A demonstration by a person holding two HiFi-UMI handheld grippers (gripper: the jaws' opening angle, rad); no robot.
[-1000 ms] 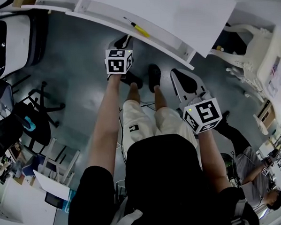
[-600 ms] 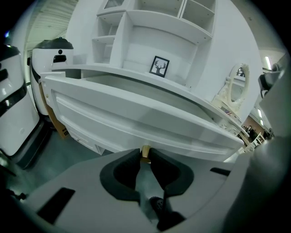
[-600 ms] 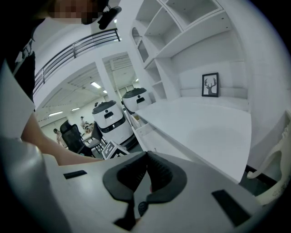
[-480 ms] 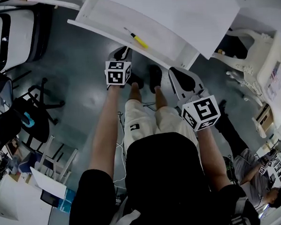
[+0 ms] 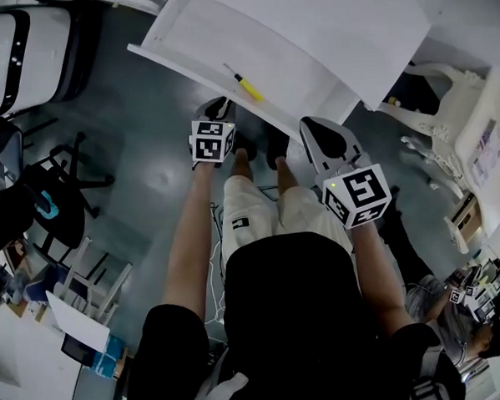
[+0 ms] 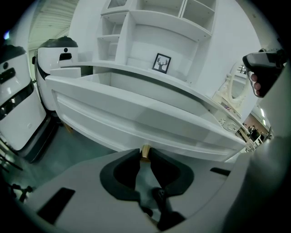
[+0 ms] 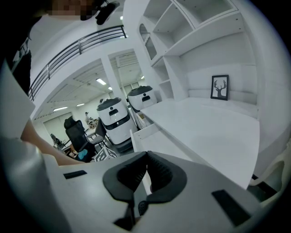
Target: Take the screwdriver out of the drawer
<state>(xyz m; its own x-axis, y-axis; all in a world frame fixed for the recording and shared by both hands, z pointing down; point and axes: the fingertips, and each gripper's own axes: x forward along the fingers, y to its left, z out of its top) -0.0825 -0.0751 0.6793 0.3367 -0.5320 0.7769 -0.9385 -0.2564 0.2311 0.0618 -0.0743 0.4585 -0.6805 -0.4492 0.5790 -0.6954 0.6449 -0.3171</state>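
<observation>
While left gripper [image 5: 217, 106] clamps drawer knob [image 6: 145, 152], screwdriver [image 5: 244, 82] inside drawer [image 5: 193, 41] beyond, right gripper [image 7: 146, 158] closed, empty

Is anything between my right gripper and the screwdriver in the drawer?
Only the drawer's front wall, over which the right gripper must reach. The screwdriver lies uncovered; the left gripper holds the knob.

Yellow-handled screwdriver [image 5: 244, 83] inside open drawer [image 5: 193, 35]
</observation>
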